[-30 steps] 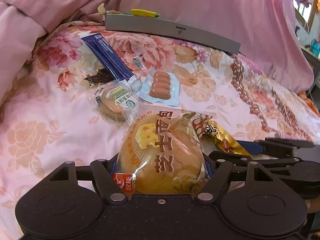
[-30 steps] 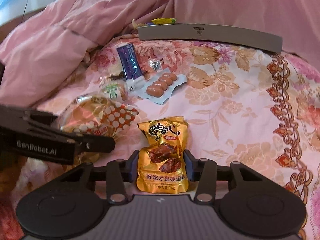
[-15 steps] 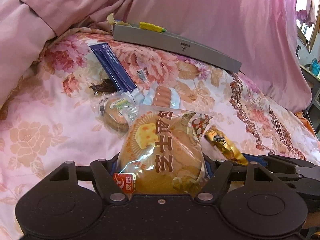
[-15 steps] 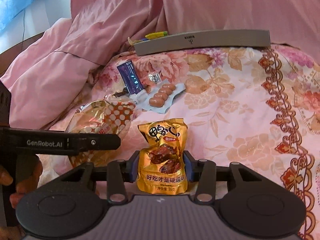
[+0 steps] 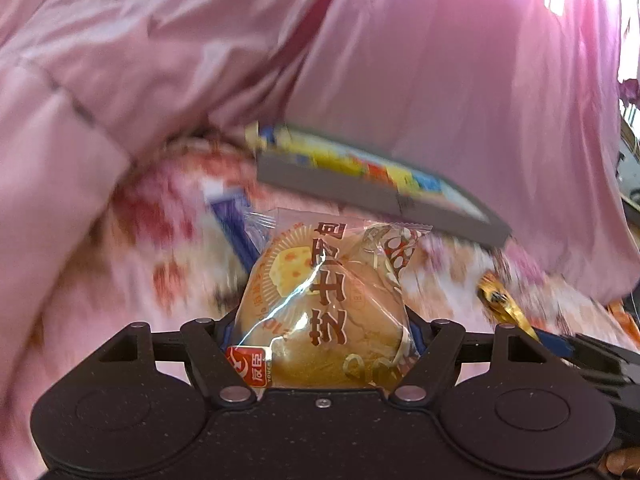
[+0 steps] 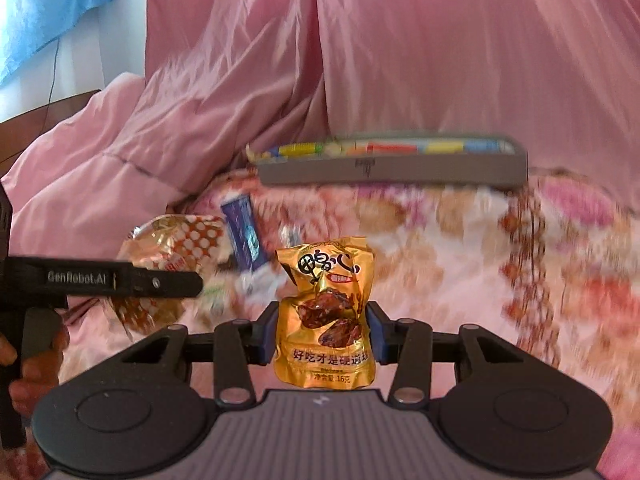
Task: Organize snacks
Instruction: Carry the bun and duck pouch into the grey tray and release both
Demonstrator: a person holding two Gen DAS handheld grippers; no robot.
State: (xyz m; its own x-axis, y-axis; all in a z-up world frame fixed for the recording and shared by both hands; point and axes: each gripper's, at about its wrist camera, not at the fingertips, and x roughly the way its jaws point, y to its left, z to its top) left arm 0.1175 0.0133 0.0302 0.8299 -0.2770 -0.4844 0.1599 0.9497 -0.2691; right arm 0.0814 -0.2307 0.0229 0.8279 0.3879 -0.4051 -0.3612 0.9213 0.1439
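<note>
Both grippers carry a snack above a flowered bedspread (image 6: 460, 240). Left gripper (image 5: 320, 332) is clamped on a bagged round bread (image 5: 324, 312), its blue pads pressing the clear wrapper from either side, so the bread stands up between them with its printed face toward the camera. Right gripper (image 6: 322, 332) grips a small gold pouch (image 6: 326, 312) by its lower half; the crumpled top of the pouch rises free above the pads.

From the right wrist view, the left gripper shows from the side at the left edge, with the bread's dotted wrapper end behind it and a person's hand (image 6: 24, 364) on its handle.

Farther back on the bed lies a grey tray (image 6: 392, 164) with colourful packets in it, up against pink draped fabric (image 6: 400, 60). A blue packet (image 6: 244, 236) lies on the bedspread between the tray and the grippers. Much of the bedspread is blurred.
</note>
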